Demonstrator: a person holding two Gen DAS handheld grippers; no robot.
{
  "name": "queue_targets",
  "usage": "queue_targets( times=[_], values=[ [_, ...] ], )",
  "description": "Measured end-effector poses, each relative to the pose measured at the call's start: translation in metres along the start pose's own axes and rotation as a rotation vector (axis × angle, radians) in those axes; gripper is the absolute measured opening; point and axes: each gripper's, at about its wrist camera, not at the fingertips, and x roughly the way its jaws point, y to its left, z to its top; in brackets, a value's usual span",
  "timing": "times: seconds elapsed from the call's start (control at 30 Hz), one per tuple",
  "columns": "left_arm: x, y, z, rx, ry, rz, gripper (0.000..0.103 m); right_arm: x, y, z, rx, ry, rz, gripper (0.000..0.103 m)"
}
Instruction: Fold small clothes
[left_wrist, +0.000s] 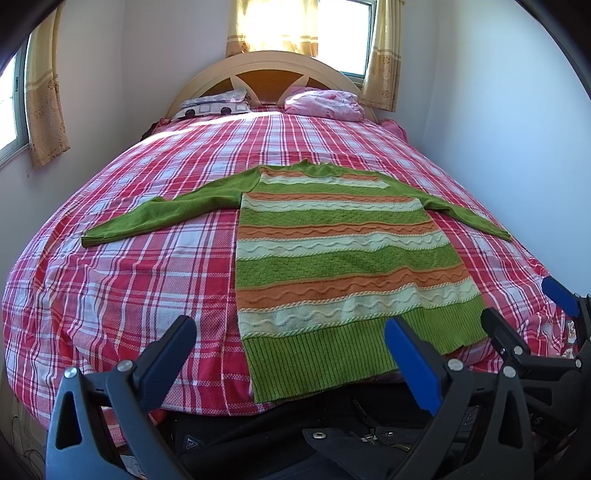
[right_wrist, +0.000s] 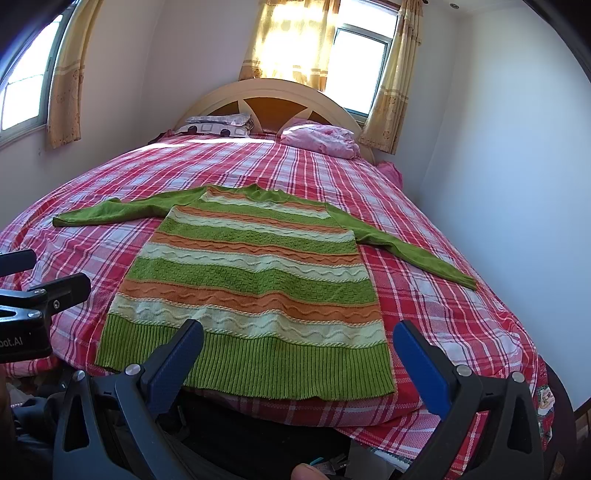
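Note:
A small knit sweater (left_wrist: 332, 254) with green, orange and cream stripes lies flat on the bed, hem toward me, both green sleeves spread out to the sides. It also shows in the right wrist view (right_wrist: 255, 280). My left gripper (left_wrist: 291, 332) is open and empty, hovering at the hem's near edge. My right gripper (right_wrist: 299, 339) is open and empty, just before the ribbed green hem. The right gripper also shows at the right edge of the left wrist view (left_wrist: 532, 310).
The bed (left_wrist: 129, 266) has a red, white and blue plaid cover. Two pillows (left_wrist: 321, 103) lie by the wooden headboard (left_wrist: 273, 70). Walls close in on both sides; curtained windows are behind and to the left. Dark clutter sits below the bed's near edge.

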Motion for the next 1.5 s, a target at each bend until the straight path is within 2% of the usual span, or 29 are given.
queue_targets(
  times=[1.5],
  values=[
    [-0.0069,0.0074,0.0074,-0.016,-0.022,0.001,0.103,-0.0055,-0.0075,0.0040,0.025,-0.027,-0.004,0.102]
  ],
)
